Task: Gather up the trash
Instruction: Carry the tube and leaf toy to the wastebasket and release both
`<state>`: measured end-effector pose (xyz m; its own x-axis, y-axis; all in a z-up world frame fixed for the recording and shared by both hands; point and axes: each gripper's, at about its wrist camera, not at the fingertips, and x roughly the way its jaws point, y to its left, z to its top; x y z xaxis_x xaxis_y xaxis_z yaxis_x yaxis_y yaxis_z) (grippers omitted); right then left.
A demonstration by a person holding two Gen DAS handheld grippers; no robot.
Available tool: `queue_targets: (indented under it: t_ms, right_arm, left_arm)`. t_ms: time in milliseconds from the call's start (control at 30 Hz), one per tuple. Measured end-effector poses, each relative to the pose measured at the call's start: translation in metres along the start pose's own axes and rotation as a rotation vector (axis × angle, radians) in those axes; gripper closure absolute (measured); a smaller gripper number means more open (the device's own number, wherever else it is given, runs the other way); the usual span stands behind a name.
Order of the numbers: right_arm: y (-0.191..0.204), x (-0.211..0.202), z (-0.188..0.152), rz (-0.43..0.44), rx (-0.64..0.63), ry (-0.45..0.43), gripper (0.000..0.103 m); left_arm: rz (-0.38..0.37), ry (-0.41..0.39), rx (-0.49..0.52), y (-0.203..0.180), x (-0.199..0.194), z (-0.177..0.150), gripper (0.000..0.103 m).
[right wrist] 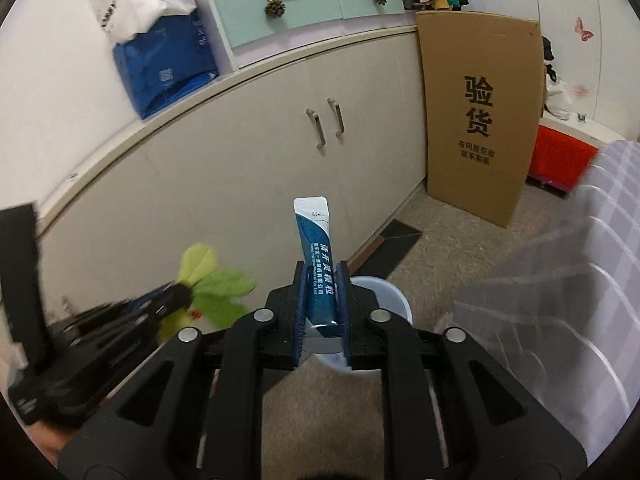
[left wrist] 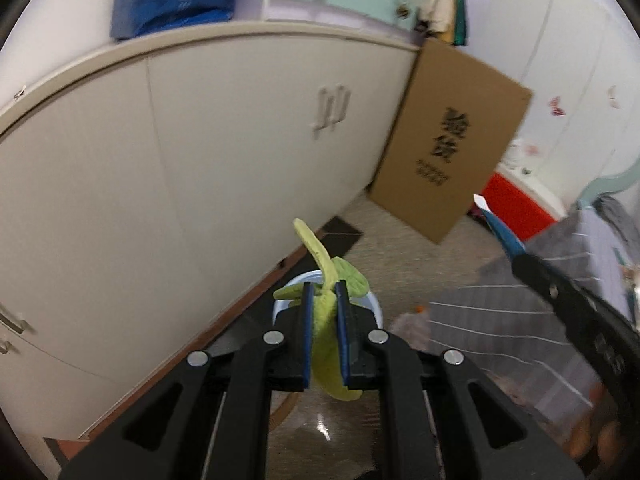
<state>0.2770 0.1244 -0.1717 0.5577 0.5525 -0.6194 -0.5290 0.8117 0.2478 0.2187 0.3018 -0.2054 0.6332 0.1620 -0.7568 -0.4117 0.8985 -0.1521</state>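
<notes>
Both grippers carry trash toward a pale blue bin [right wrist: 394,294] on the floor. The left gripper [left wrist: 325,286] pinches green leafy scraps [left wrist: 326,320]; the right gripper [right wrist: 320,270] clasps a blue sachet [right wrist: 316,256]. Next, I judge, each must hover over the bin and let go.

- The left gripper [left wrist: 324,286] is pointed steeply downward; its two blue-padded fingers [left wrist: 307,332] are drawn almost together, and a green leafy scrap [left wrist: 326,344] is pinched between them.
- In the right wrist view the left gripper [right wrist: 182,294] is seen blurred at the left side, reaching in toward the middle.
- The right gripper [right wrist: 320,268] is angled downward as well; its jaws are set narrowly, and a blue sachet [right wrist: 316,264] is held upright between the pads.
- In the left wrist view the right gripper [left wrist: 520,252] is seen at the right edge, tilted inward.
</notes>
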Motion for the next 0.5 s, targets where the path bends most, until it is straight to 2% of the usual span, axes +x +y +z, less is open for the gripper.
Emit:
queue_targets:
  t_ms: [33,67,100,333,500]
  right_arm:
    - [-0.001,0.013,0.001,-0.004,-0.011,0.0,0.069]
    - [-0.002,0.028,0.001,-0.036,-0.022,0.015,0.036]
    - [-0.005,0.041,0.001,-0.076,-0.019,0.032,0.03]
    - [-0.015,0.055,-0.007,-0.061,0.03,0.075,0.03]
    - [-0.013,0.051,-0.014,-0.109,0.012,0.073,0.027]
  left_arm:
    - [0.017,0.013,-0.002,0.004,0.008,0.002,0.093]
    - [0.027,0.02,-0.004,0.008,0.013,0.003,0.093]
    - [0.039,0.028,-0.009,0.011,0.019,0.004,0.093]
    - [0.028,0.072,-0.013,0.013,0.041,0.001,0.093]
    - [0.007,0.098,0.0,0.005,0.052,-0.003,0.093]
